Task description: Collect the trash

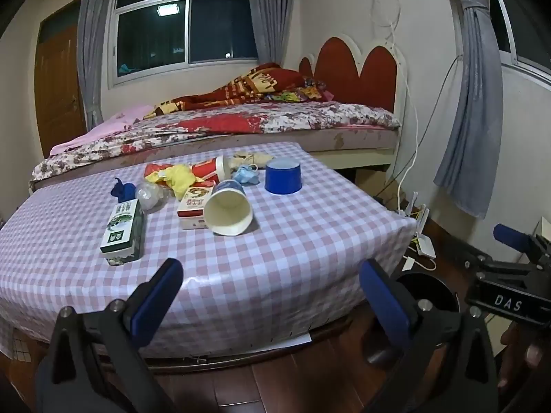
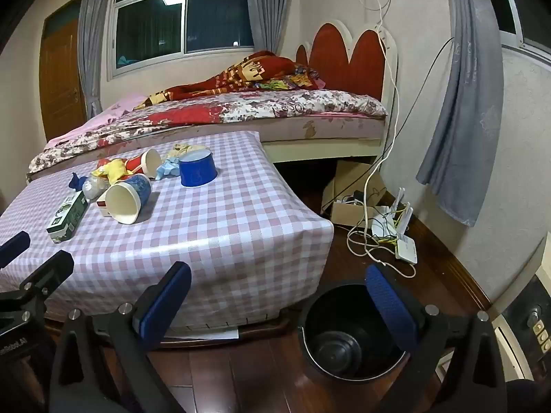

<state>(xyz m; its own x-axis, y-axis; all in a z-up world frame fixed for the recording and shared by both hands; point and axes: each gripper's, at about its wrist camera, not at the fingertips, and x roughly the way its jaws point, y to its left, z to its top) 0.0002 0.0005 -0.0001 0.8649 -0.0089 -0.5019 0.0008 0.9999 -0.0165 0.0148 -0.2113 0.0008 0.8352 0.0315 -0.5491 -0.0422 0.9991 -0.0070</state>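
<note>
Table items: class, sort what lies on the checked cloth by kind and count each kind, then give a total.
Cups: 3 (blue and white paper cup, red cup, upturned blue cup)
Boxes: 2 (green box, red and white box)
Crumpled scraps: 5, roughly, since they overlap
Total: 10

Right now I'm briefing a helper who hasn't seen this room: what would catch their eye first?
The clutter heaped on the pink checked table: a paper cup lying on its side with its mouth toward the camera, an upturned blue cup behind it, and a green box to the left. On the floor at the table's right corner stands an empty black trash bin. Both the left gripper and the right gripper hang open, holding nothing.
</note>
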